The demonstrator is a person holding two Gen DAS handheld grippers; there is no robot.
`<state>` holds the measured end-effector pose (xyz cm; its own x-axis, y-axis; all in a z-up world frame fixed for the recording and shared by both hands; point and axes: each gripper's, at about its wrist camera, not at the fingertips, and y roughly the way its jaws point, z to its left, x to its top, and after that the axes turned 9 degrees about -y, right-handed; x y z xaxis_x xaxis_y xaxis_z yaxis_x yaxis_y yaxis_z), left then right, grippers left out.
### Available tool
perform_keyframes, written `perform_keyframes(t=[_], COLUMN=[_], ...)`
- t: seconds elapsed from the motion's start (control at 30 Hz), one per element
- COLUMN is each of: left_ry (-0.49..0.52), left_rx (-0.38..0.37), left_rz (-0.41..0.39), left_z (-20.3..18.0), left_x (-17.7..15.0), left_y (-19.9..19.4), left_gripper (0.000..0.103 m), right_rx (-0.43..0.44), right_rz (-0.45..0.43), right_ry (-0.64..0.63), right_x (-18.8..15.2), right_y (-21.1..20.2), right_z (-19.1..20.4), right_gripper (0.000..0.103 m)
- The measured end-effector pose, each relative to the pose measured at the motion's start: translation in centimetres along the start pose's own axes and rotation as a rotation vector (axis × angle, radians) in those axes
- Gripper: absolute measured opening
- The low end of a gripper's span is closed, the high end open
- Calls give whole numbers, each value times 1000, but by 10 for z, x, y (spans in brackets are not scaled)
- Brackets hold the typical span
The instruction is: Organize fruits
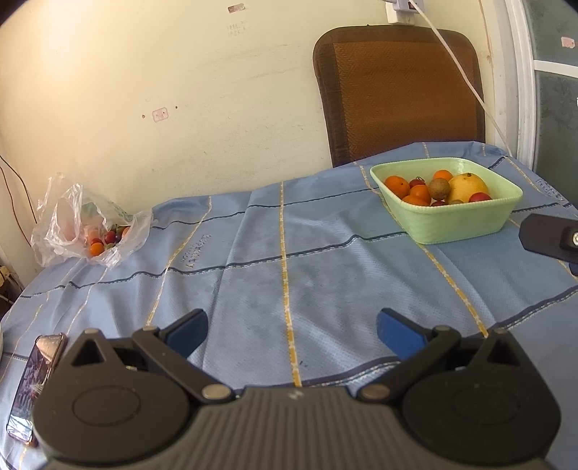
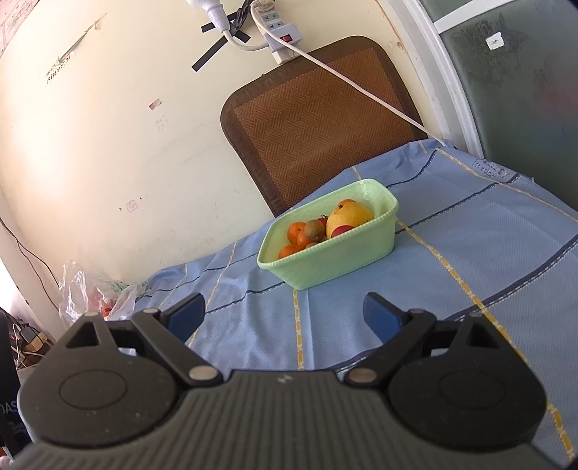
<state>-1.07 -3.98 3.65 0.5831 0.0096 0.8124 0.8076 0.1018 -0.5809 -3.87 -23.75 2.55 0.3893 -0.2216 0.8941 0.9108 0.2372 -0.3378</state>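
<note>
A pale green bowl stands on the blue tablecloth at the far right, holding a yellow mango, several oranges, a brown kiwi and small red fruits. The bowl and its mango also show in the right wrist view. A clear plastic bag with small oranges and red fruits lies at the far left by the wall. My left gripper is open and empty above the cloth. My right gripper is open and empty, short of the bowl; part of it shows in the left wrist view.
A brown woven chair back stands behind the table. A phone lies at the near left edge. A white cable hangs from a wall power strip across the chair. The plastic bag sits left.
</note>
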Motion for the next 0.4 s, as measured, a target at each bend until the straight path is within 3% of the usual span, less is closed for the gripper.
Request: perform_keyframes(t=[0.17, 0.4], left_ry=[16, -12], left_rx=[-6, -85], left_rz=[-3, 29], left_z=[-2, 2], left_x=[-2, -1], left_y=[0, 2], left_gripper=[103, 103], right_rx=[-2, -4], right_rz=[5, 8], right_ry=[1, -3], right_x=[-1, -2], right_y=[1, 2], right_z=[0, 0], right_gripper=[96, 96])
